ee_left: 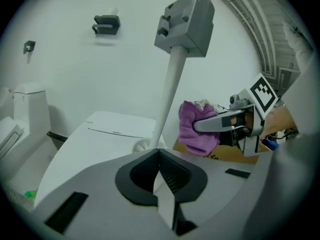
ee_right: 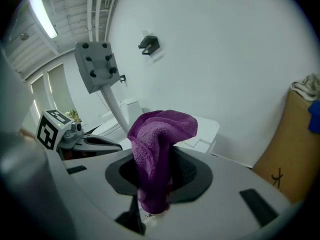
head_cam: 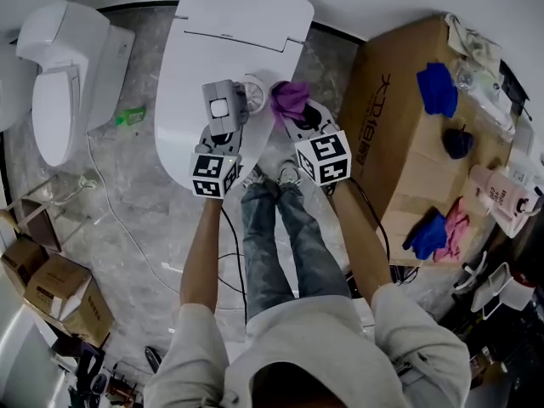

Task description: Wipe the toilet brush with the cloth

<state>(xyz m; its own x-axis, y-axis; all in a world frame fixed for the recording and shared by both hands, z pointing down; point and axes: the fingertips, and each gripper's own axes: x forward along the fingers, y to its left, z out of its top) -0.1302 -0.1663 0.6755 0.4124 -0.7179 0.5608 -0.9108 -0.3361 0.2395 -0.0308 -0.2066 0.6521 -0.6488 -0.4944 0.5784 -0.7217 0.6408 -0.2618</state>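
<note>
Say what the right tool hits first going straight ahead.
Its purple cloth leads. The toilet brush sits left of the line, so probably a miss; next looks like the white wall above the toilet lid. Depth unclear.

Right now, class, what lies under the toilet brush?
A white toilet, lid shut, lies below the toilet brush held by the left gripper. The lid covers the bowl, so nothing inside shows.

cloth [ee_right: 160, 139]: purple fuzzy fabric, matt
toilet brush [ee_left: 170, 89]: smooth white plastic shaft, matt grey block
toilet lid [head_cam: 229, 49]: smooth glossy white
box [head_cam: 391, 143]: matt brown cardboard
</note>
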